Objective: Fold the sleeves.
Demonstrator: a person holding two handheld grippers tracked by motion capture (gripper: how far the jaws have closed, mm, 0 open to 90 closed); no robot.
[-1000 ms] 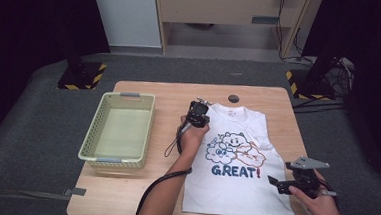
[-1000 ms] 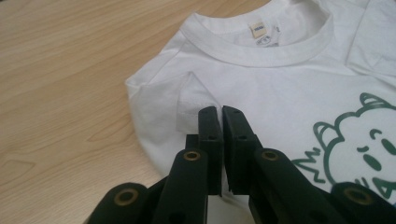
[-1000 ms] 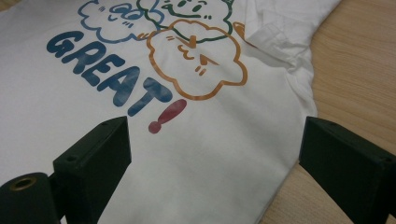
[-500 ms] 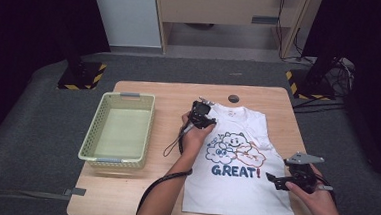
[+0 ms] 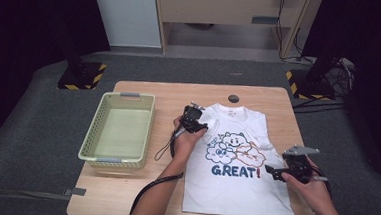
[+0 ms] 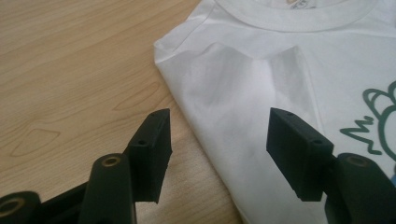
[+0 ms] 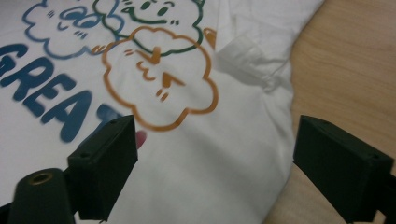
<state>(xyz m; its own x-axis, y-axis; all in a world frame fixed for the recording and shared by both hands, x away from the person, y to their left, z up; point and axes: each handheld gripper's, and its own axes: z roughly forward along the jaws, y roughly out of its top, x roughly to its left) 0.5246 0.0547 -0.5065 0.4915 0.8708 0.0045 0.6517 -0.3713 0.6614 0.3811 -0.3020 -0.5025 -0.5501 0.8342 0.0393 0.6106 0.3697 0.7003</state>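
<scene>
White T-shirt (image 5: pixel 240 165) lies flat, sleeves folded in, on the desk (image 5: pixel 138 189) toward its right edge. Left hand-held gripper (image 5: pixel 201 124) over the shirt's left shoulder, jaws just opened, gripping nothing. Right hand-held gripper (image 5: pixel 269 170) at the shirt's right edge, jaws wide, closing slightly. Green basket (image 5: pixel 97 132) near the left edge.

Left hand-held gripper (image 5: pixel 201 124) jaws just opening, right hand-held gripper (image 5: pixel 270 171) spread, closing slightly
</scene>
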